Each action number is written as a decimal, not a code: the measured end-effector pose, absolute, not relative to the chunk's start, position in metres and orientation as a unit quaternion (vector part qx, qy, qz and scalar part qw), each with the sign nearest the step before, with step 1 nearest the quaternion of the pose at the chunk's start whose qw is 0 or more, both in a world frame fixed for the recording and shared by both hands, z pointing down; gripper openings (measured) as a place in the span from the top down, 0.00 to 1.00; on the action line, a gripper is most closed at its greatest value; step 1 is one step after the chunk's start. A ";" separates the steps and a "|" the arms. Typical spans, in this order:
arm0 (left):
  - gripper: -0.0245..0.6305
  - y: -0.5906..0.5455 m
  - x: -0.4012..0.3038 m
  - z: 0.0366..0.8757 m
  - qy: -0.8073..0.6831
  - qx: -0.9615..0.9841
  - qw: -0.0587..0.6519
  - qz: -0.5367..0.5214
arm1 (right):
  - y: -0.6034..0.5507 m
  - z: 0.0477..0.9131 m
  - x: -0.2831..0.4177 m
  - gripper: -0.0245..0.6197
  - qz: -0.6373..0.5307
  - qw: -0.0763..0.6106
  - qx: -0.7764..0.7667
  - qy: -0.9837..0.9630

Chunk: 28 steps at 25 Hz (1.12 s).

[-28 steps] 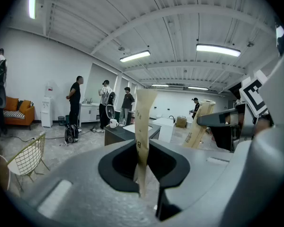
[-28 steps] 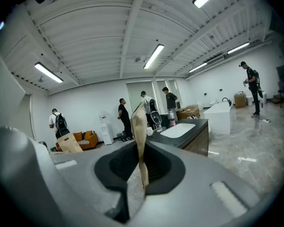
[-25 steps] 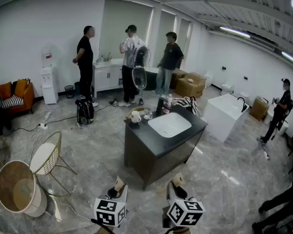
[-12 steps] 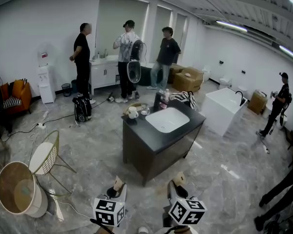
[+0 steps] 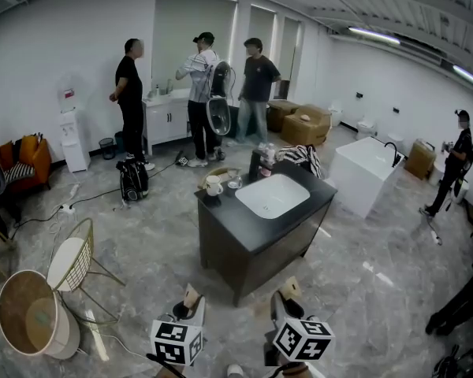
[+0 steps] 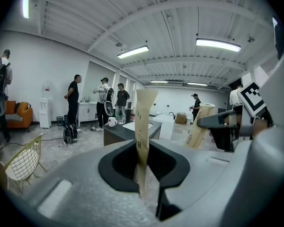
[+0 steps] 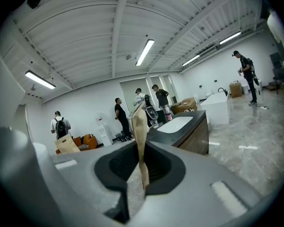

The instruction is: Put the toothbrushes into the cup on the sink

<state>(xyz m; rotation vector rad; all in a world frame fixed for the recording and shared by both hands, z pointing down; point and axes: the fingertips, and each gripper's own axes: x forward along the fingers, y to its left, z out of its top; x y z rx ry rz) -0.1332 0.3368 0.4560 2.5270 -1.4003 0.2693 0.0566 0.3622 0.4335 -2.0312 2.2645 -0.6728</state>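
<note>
2 grips, jaws nearly together: left gripper (image 6: 141, 170) pinches 1 tan packet (image 6: 144, 119), right gripper (image 7: 141, 167) another (also upright).

In the head view, the left gripper (image 5: 189, 307) and right gripper (image 5: 287, 305) are cut off by the bottom edge, and the hands holding them are out of sight. The left tan wrapper (image 6: 143, 126) and right tan wrapper (image 7: 139, 141), each pinched between jaws, hide their contents. The items beside the cup (image 5: 214, 186) on the sink counter (image 5: 238, 228) are too small to identify.
</note>
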 end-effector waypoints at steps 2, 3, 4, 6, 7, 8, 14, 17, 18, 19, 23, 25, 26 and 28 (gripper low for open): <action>0.90 0.322 -0.127 0.459 -0.479 0.864 0.123 0.094 | 0.347 0.436 0.061 0.91 -0.218 0.011 -0.649 0.729; 0.90 0.314 -0.123 0.461 -0.479 0.864 0.125 0.095 | 0.337 0.437 0.063 0.91 -0.220 0.010 -0.647 0.730; 0.90 0.305 -0.120 0.463 -0.478 0.864 0.126 0.097 | 0.328 0.437 0.065 0.91 -0.220 0.010 -0.646 0.731; 0.90 0.287 -0.113 0.464 -0.478 0.864 0.125 0.097 | 0.307 0.436 0.071 0.91 -0.216 0.010 -0.645 0.733; 0.90 0.278 -0.110 0.463 -0.479 0.864 0.124 0.095 | 0.297 0.434 0.075 0.91 -0.214 0.010 -0.645 0.733; 0.90 0.269 -0.105 0.461 -0.480 0.864 0.122 0.094 | 0.287 0.433 0.079 0.91 -0.213 0.010 -0.644 0.734; 0.90 0.219 -0.084 0.455 -0.490 0.860 0.118 0.087 | 0.235 0.428 0.099 0.91 -0.211 0.009 -0.635 0.744; 0.90 0.200 -0.076 0.454 -0.491 0.858 0.119 0.089 | 0.215 0.425 0.110 0.91 -0.212 0.012 -0.633 0.744; 0.90 0.195 -0.073 0.453 -0.492 0.858 0.119 0.090 | 0.208 0.424 0.113 0.91 -0.212 0.012 -0.633 0.745; 0.90 0.189 -0.070 0.452 -0.493 0.857 0.119 0.090 | 0.202 0.424 0.117 0.91 -0.213 0.013 -0.631 0.745; 0.90 0.173 -0.060 0.450 -0.499 0.854 0.117 0.093 | 0.185 0.426 0.129 0.91 -0.220 0.015 -0.626 0.748; 0.90 0.166 -0.056 0.450 -0.503 0.852 0.114 0.093 | 0.177 0.428 0.134 0.91 -0.221 0.017 -0.623 0.750; 0.90 0.162 -0.055 0.450 -0.505 0.850 0.113 0.093 | 0.173 0.429 0.137 0.91 -0.222 0.018 -0.622 0.751; 0.90 0.156 -0.051 0.450 -0.509 0.848 0.113 0.095 | 0.165 0.430 0.142 0.91 -0.226 0.020 -0.619 0.752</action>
